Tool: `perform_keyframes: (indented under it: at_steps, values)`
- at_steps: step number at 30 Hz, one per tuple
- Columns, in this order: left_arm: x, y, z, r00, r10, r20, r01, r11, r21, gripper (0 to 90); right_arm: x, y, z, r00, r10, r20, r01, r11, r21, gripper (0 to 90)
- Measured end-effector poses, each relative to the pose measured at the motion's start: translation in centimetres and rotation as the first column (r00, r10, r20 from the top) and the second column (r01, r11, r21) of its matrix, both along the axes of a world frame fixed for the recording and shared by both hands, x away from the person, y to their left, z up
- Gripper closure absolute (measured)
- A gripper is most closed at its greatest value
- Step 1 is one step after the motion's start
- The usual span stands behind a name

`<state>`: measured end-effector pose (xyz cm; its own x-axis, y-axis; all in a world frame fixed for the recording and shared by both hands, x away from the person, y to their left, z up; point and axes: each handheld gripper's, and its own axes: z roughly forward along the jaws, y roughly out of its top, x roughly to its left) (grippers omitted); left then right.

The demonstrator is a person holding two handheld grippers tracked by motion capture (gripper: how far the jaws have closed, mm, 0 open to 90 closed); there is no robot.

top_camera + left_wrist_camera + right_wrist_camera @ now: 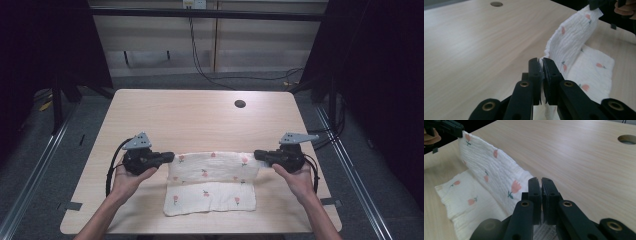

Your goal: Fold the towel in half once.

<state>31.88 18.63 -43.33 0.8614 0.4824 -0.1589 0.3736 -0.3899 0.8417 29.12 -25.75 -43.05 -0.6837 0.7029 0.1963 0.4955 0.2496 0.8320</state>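
A: Starting at the left edge of the table, what's there?

B: The left gripper [169, 157], held in the person's left hand [129, 179], lies a little in from that edge, in the near half. Its jaws are pinched tight on the far left corner of the cloth [212, 182]; in the left gripper view the fabric edge sits squeezed between the two black jaws.

A: And the cloth itself?

B: White, crinkled, printed with small pink flowers on green stems. Its near part lies flat close to the table's [200, 115] near edge, about midway along it. Its far edge is lifted off the wood and stretched between both grippers.

A: The right side?

B: The right gripper [259, 155], in the right hand [299, 180], clamps the far right corner the same way, jaws closed on the fabric.

A: Any writing or labels?

B: None I can read on the cloth or grippers. A round hole [240, 104] sits near the table's far edge, right of centre.
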Motion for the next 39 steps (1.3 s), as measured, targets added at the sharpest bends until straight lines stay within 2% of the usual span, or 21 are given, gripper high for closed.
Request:
perform_keyframes:
  at_steps: [7, 11, 15, 18, 22, 27, 33, 39]
  values:
    - [-2.4, 0.1, -0.5, 0.9984, -0.055, -0.013, 0.055, 0.9985, 0.003, 85.6, -3.1, 0.1, -1.0, 0.9995, 0.025, -0.018, -0.025, 1.0, -0.002, 86.3]
    - [-3.6, 0.4, -1.3, 0.9968, -0.076, -0.027, 0.077, 0.9965, 0.034, 85.4, -4.7, -0.1, -1.7, 0.9992, 0.033, -0.021, -0.033, 0.999, 0.004, 86.3]
    - [-4.4, 0.8, -2.1, 0.9937, -0.097, -0.056, 0.1, 0.994, 0.046, 85.2, -5.7, 0.0, -2.4, 0.9979, 0.047, -0.043, -0.048, 0.999, -0.004, 86.2]
    - [-5.0, 0.5, -2.9, 0.9893, -0.126, -0.073, 0.131, 0.9883, 0.077, 85.1, -6.3, 0.3, -3.0, 0.9962, 0.061, -0.061, -0.062, 0.998, -0.017, 85.9]
    - [-5.5, 0.4, -3.9, 0.9871, -0.131, -0.093, 0.14, 0.9852, 0.1, 85.0, -6.7, 0.5, -3.8, 0.9939, 0.066, -0.088, -0.068, 0.997, -0.026, 84.9]
    - [-5.8, 0.2, -4.5, 0.9826, -0.146, -0.115, 0.16, 0.9787, 0.128, 83.4, -7.7, 0.9, -4.5, 0.9899, 0.09, -0.11, -0.097, 0.993, -0.06, 82.6]
    - [-6.0, 0.3, -4.7, 0.9776, -0.161, -0.136, 0.177, 0.9771, 0.118, 76.9, -8.2, 0.7, -4.6, 0.9873, 0.095, -0.127, -0.103, 0.993, -0.054, 76.0]
    - [-5.9, 1.0, -4.1, 0.9797, -0.15, -0.134, 0.158, 0.986, 0.054, 68.5, -8.1, 0.5, -4.4, 0.9885, 0.096, -0.117, -0.1, 0.995, -0.027, 68.1]
